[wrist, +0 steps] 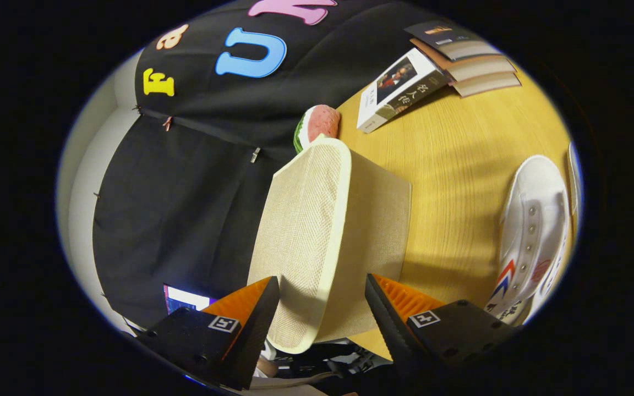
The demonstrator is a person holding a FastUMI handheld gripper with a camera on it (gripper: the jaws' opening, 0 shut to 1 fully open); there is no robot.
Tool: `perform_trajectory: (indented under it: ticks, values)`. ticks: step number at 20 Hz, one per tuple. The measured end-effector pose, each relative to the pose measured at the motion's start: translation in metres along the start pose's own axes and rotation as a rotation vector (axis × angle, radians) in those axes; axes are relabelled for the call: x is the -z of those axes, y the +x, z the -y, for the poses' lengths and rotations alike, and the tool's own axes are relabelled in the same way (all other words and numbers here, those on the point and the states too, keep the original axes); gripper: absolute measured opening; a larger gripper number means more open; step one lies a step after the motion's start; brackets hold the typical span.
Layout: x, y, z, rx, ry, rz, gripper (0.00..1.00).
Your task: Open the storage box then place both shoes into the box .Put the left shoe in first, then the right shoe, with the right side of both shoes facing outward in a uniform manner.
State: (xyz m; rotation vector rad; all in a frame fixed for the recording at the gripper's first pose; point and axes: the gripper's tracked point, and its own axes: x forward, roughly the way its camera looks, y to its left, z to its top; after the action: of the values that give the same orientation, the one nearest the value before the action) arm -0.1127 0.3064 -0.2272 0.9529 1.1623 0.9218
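While gripper (322, 308) gapes, woven box lid (306, 231)

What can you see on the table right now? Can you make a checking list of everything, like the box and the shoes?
Surface: wooden table, pale grain, bare in the middle.
Job's things: beige fabric storage box lid raised on edge between the fingers; white shoe lying on the table beyond the fingers, outside the box.
Clutter: a stack of books and one separate book at the far end; a watermelon-slice toy behind the lid.
Gripper: gripper fingers spread either side of the lid; no clear contact.
Cables: nothing seen.
Surroundings: black cloth booth wall; pale wall beyond it.
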Motion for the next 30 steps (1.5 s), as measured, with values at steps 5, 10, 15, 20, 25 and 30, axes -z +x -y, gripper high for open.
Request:
perform_trajectory:
  ticks: [5, 10, 15, 20, 25, 30]
  values:
    - [-0.014, -0.001, -0.017, -0.065, 0.042, 0.045, 0.17]
    - [-0.018, -0.013, -0.042, -0.054, -0.013, 0.079, 0.07]
    - [-0.028, -0.019, -0.111, -0.099, -0.082, 0.117, 0.07]
    - [-0.031, 0.009, -0.189, -0.101, -0.190, 0.107, 0.07]
    - [-0.021, 0.055, -0.239, -0.121, -0.231, 0.077, 0.13]
    - [-0.010, 0.100, -0.269, -0.139, -0.255, 0.043, 0.16]
